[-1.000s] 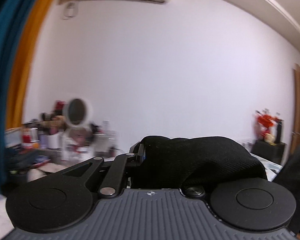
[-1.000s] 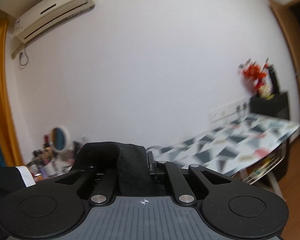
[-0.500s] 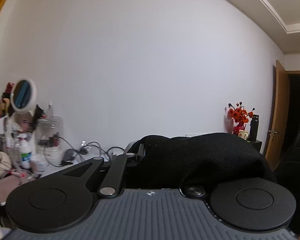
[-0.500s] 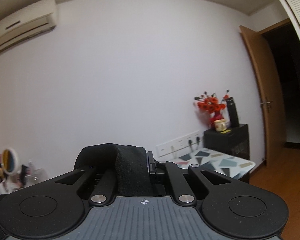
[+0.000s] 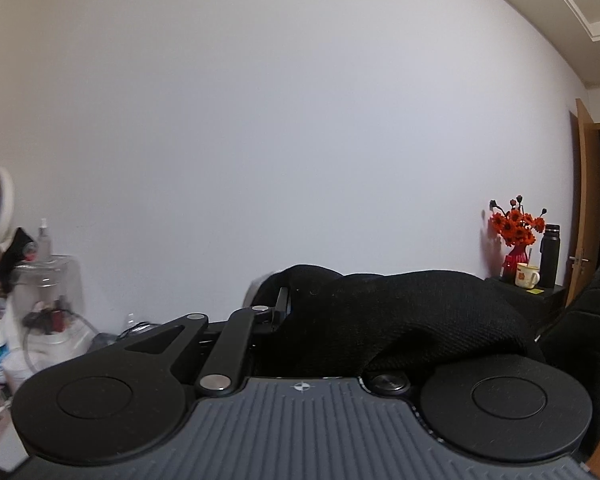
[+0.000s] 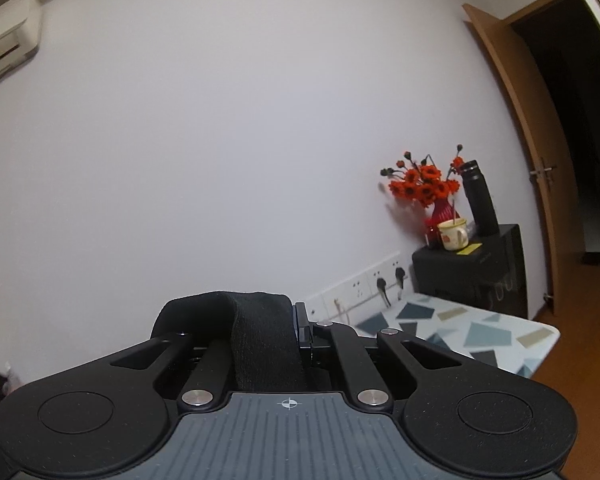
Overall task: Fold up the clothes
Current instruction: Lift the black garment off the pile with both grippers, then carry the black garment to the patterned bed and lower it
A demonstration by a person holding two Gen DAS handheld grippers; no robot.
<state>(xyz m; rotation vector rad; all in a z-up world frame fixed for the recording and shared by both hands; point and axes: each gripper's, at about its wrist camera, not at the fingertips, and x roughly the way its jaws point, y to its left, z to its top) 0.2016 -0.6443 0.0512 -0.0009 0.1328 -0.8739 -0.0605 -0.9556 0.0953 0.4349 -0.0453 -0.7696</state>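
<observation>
Patterned table (image 6: 451,324) shows only rightward; both grippers' fingers pinch black garment (image 5: 399,320) closed.

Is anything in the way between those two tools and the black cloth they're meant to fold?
Nothing visible. The black cloth is already draped over the left tool, and the right tool is shut on a band of it too. The patterned table lies ahead to the right, past the right tool.

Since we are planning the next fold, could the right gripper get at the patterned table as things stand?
Probably not freely: the right gripper is shut on black fabric, which drapes over its fingers, and the patterned table lies off to its right.
</observation>
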